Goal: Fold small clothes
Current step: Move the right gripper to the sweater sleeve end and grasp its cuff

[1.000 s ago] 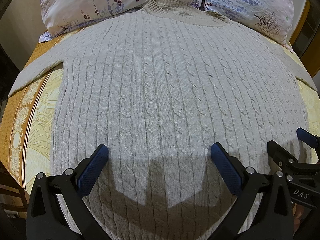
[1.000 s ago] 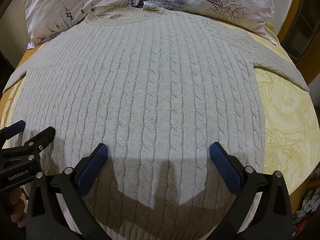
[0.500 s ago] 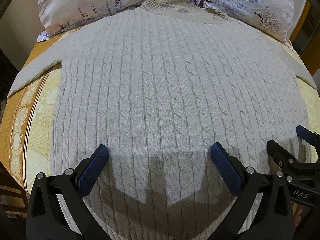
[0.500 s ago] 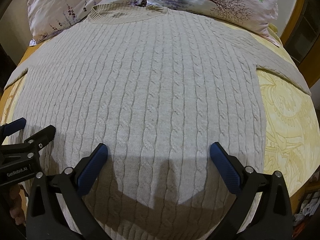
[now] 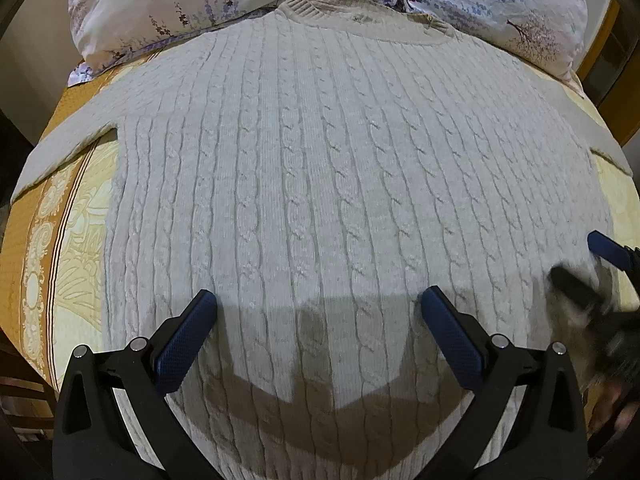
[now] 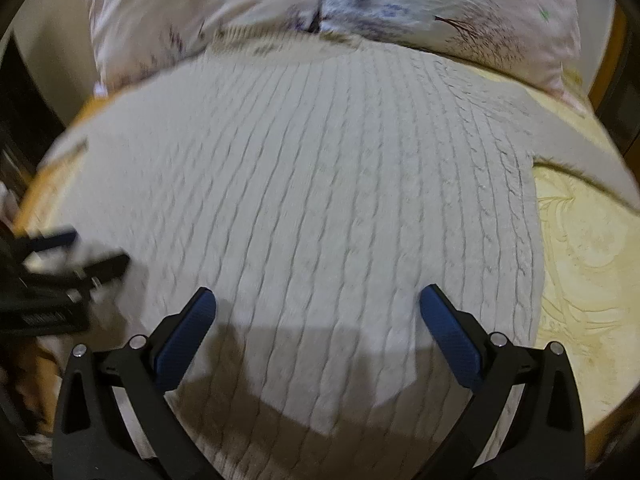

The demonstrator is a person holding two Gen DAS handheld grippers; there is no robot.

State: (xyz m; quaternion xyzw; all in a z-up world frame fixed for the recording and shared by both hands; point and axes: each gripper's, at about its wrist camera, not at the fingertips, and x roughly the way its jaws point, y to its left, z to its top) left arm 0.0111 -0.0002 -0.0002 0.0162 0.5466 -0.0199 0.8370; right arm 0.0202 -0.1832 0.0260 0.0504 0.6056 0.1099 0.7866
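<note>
A cream cable-knit sweater (image 5: pixel 320 184) lies flat on the bed, collar toward the pillows, sleeves spread to both sides; it also fills the right wrist view (image 6: pixel 312 200). My left gripper (image 5: pixel 318 308) is open and empty above the sweater's lower body. My right gripper (image 6: pixel 316 304) is open and empty above the lower right part. The right gripper shows blurred at the right edge of the left wrist view (image 5: pixel 588 276). The left gripper shows blurred at the left edge of the right wrist view (image 6: pixel 72 256).
Two floral pillows (image 5: pixel 200 4) (image 5: pixel 500 4) lie at the head of the bed behind the collar. A yellow and orange patterned bedspread (image 5: pixel 60 240) shows around the sweater, also in the right wrist view (image 6: pixel 584 264). The bed edges drop off left and right.
The right gripper has swung to the right and forward, blurring its view; more bedspread shows beside the sweater. The left gripper has barely moved. Both stay open.
</note>
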